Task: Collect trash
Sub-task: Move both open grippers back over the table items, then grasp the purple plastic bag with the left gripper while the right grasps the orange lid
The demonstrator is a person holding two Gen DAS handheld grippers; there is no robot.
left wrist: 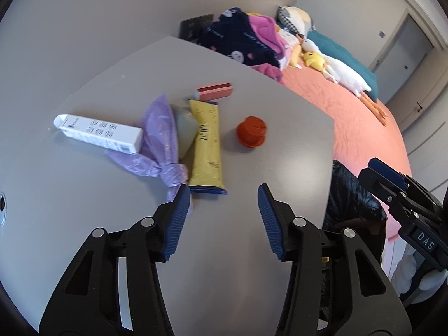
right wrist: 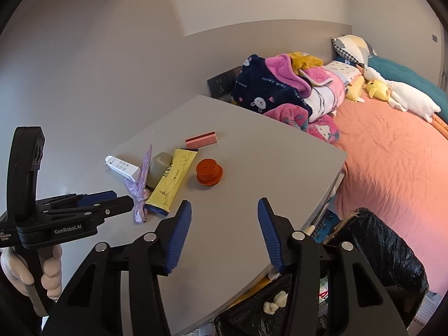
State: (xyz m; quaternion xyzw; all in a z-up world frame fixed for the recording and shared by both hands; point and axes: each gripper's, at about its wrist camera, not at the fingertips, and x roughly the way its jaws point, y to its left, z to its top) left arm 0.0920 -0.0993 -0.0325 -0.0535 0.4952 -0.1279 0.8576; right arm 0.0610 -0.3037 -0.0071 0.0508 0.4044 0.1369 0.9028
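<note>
Trash lying bunched mid-table (left wrist: 84,196), handy for one-by-one pickup: yellow packet (left wrist: 207,145) at centre, purple bag (left wrist: 162,140) and white box (left wrist: 98,133) at its 9 o'clock, red cap (left wrist: 251,131) at 3, pink box (left wrist: 214,91) at 12, a pale lump between bag and packet too unclear to name. Black-lined bin (right wrist: 383,252) parked off the table's near corner at 4 o'clock, probably to keep the drop short. Left gripper (left wrist: 224,198) poised just shy of the packet's near end, jaws spread and pinching nothing; right gripper (right wrist: 224,210) likewise spread and empty above bare table beside the bin.
</note>
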